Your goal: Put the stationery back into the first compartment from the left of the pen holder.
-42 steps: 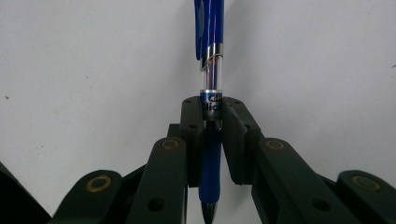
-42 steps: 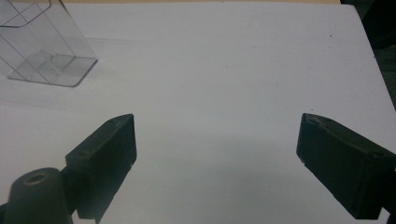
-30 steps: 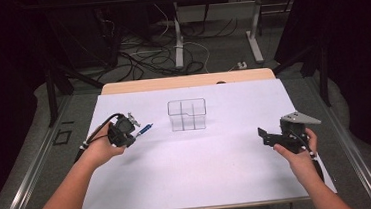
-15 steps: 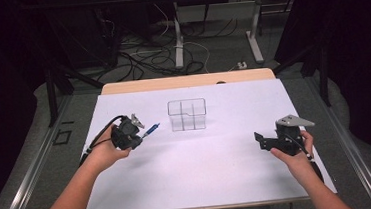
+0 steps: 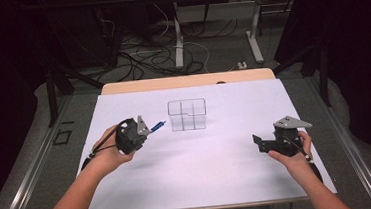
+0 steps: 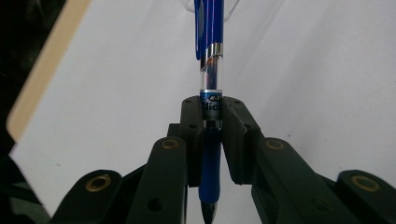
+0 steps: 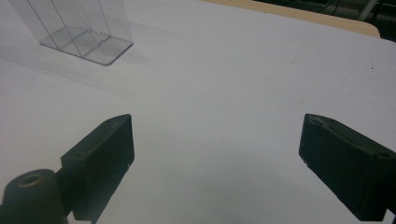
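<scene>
Left gripper (image 6: 212,140) clamped on blue pen (image 6: 211,93)

Two black jaws rise from the bottom edge, pads pressed against the pen's lower barrel either side of its printed label. Pen runs upright through the grip: dark tip toward the bottom edge, clear section and silver ring above the pads, blue clip end at top. White table surface (image 6: 308,70) behind; tan edge strip (image 6: 44,70) at left

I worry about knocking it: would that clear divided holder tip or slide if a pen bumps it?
The clear divided holder looks thin-walled and empty, so probably light and easy to slide on the smooth white table. Its flat base suggests sliding before tipping.
</scene>
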The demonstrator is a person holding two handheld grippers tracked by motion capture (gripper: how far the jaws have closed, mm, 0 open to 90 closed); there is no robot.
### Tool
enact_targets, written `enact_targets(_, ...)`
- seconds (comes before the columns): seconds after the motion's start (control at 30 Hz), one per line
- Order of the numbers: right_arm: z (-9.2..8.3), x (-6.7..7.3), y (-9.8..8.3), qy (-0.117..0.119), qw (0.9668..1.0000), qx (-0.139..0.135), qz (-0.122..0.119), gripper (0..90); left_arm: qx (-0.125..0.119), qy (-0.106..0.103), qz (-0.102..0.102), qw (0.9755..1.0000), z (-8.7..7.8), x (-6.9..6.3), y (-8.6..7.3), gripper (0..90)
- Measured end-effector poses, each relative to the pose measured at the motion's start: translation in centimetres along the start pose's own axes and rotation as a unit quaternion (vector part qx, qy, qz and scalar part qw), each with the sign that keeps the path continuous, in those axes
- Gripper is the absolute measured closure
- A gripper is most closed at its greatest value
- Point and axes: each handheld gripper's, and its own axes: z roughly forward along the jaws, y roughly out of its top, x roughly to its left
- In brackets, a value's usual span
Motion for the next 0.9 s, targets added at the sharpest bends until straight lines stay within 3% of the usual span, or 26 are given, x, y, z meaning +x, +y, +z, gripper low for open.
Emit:
enact_targets(0.17, -0.1, -0.2, 0.0, -0.004, 1.0000, -0.003, 0.007, 9.9, -0.014, 0.041, 0.045, 0.9981, -0.6, -1.2, 0.4, 79.1)
enact_targets(0.33, -0.2, -0.4, -0.1, -0.005, 0.9999, -0.006, 0.010, 9.9, -0.020, 0.072, 0.061, 0.9954, -0.7, -1.7, 0.5, 79.0)
enact_targets(0.5, -0.1, -0.4, -0.1, -0.004, 0.9999, -0.006, 0.013, 9.9, -0.031, 0.108, 0.084, 0.9901, -1.2, -2.1, 0.5, 79.1)
enact_targets(0.6, -0.1, -0.4, -0.2, -0.005, 0.9999, -0.006, 0.015, 9.9, -0.050, 0.130, 0.096, 0.9857, -1.4, -2.3, 0.5, 79.1)
enact_targets(0.73, -0.1, -0.4, -0.2, -0.007, 0.9997, -0.010, 0.019, 9.9, -0.080, 0.153, 0.120, 0.9777, -1.7, -2.6, 0.3, 79.0)
enact_targets(0.9, -0.1, -0.4, -0.2, -0.007, 0.9997, -0.010, 0.020, 9.9, -0.114, 0.188, 0.157, 0.9628, -2.1, -3.1, 0.3, 79.0)
